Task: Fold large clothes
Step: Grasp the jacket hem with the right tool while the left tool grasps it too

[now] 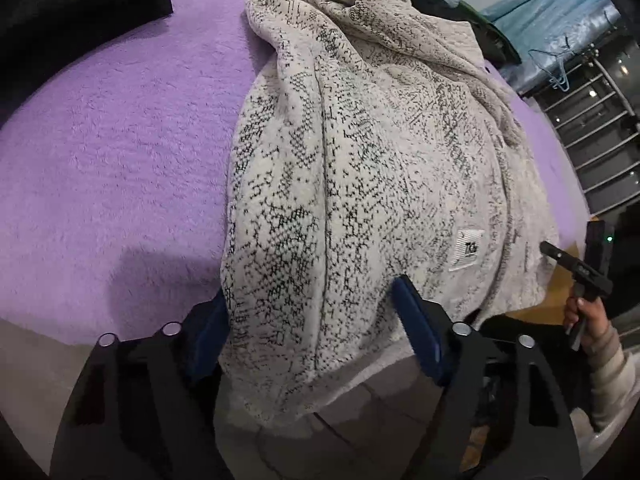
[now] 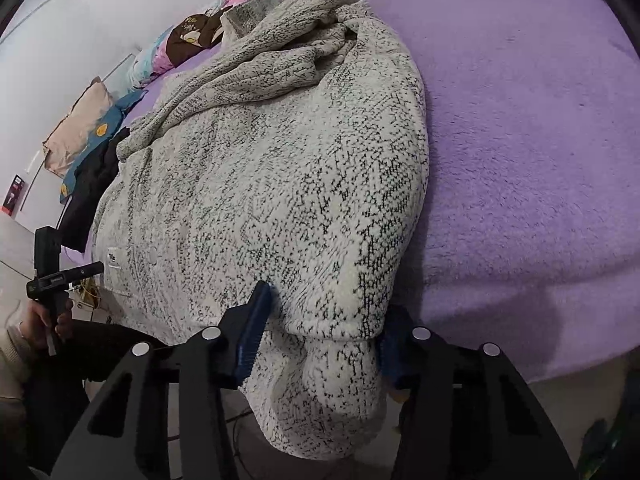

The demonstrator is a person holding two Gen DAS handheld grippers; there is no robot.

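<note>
A large cream fleece garment with black speckles (image 1: pixel 360 168) lies bunched on a purple bed (image 1: pixel 112 152), its lower edge hanging over the near side. A white label (image 1: pixel 467 250) sits near its hem. My left gripper (image 1: pixel 316 320) has its blue pads on either side of one hanging part of the hem, jaws wide apart around the cloth. My right gripper (image 2: pixel 324 332) likewise straddles a hanging fold of the garment (image 2: pixel 280 168), with cloth between its blue pads. Each gripper also shows at the edge of the other's view.
A black garment (image 1: pixel 80 4) lies at the bed's far left corner. Pillows (image 2: pixel 80 128) and dark clothes sit along the wall side. A metal rack (image 1: pixel 592 128) with a blue hanger stands beyond the bed. Grey floor runs below the bed edge.
</note>
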